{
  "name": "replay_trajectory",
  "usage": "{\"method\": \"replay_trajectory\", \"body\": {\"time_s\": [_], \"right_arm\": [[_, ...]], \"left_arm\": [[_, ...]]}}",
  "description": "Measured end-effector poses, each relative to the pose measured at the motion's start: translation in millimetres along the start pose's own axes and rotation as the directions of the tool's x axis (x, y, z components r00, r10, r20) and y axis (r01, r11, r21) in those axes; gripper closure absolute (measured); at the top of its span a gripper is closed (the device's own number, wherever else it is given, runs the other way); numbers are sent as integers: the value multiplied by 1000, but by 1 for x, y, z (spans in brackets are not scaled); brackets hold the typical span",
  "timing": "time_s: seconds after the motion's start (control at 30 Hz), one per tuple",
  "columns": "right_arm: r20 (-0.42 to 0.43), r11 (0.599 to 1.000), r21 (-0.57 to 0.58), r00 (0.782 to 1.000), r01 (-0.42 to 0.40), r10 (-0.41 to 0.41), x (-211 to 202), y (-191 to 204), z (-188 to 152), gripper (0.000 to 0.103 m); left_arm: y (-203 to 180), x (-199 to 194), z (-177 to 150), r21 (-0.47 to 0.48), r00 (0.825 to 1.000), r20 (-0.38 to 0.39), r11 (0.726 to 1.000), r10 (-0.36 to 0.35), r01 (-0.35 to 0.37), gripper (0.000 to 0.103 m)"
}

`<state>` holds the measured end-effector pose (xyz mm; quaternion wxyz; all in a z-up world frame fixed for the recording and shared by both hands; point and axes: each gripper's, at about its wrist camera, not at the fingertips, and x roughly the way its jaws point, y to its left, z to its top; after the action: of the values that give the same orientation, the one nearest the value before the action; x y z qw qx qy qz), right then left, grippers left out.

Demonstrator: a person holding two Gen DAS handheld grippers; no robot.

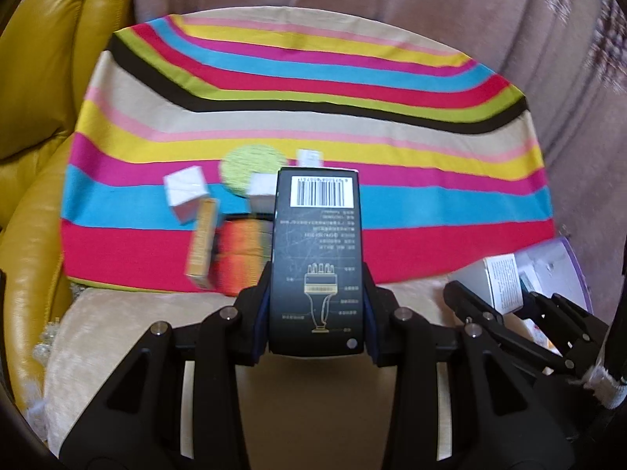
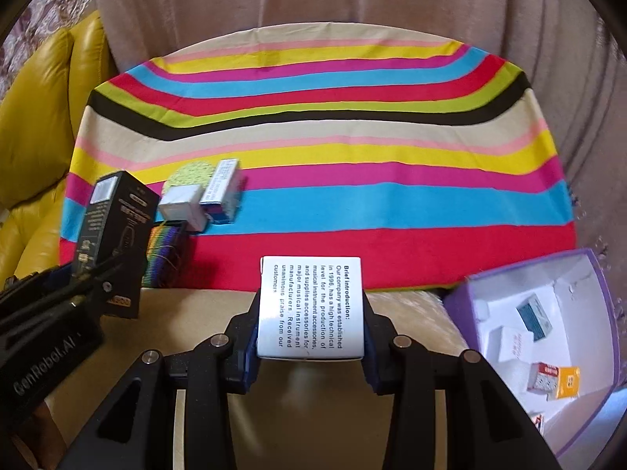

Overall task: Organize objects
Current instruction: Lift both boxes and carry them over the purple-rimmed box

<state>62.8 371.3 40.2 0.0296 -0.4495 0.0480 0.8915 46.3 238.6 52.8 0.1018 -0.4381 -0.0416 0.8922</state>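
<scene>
With a few small packets already lying in the purple box (image 2: 509, 301) at lower right, the left gripper (image 1: 315, 305) clamps a black carton (image 1: 317, 250) and the right gripper (image 2: 311, 313) a white carton (image 2: 311, 305), while several boxes (image 2: 203, 196) remain on the striped cloth (image 2: 392, 203) at centre left.

Motion-blurred small boxes (image 1: 203, 243) on striped cloth, lettering unreadable

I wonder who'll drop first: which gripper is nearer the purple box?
Right. The right gripper hangs just beside the purple box; the left gripper is farther off.
</scene>
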Motion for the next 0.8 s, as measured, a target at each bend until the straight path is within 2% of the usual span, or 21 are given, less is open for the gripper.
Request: {"method": "replay_trajectory", "body": {"time_s": [0.5, 0.63, 0.8], "right_arm": [[7, 987, 153, 999, 52, -53, -29, -85, -32, 61], [-3, 970, 221, 994, 104, -106, -39, -126, -47, 61], [-36, 930, 313, 981, 191, -190, -44, -181, -64, 61]], "left_arm": [[-87, 8, -9, 163, 994, -51, 981, -95, 103, 61], [-116, 12, -7, 206, 988, -71, 967, -138, 150, 61], [-163, 24, -4, 281, 971, -125, 932, -202, 230, 61]]}}
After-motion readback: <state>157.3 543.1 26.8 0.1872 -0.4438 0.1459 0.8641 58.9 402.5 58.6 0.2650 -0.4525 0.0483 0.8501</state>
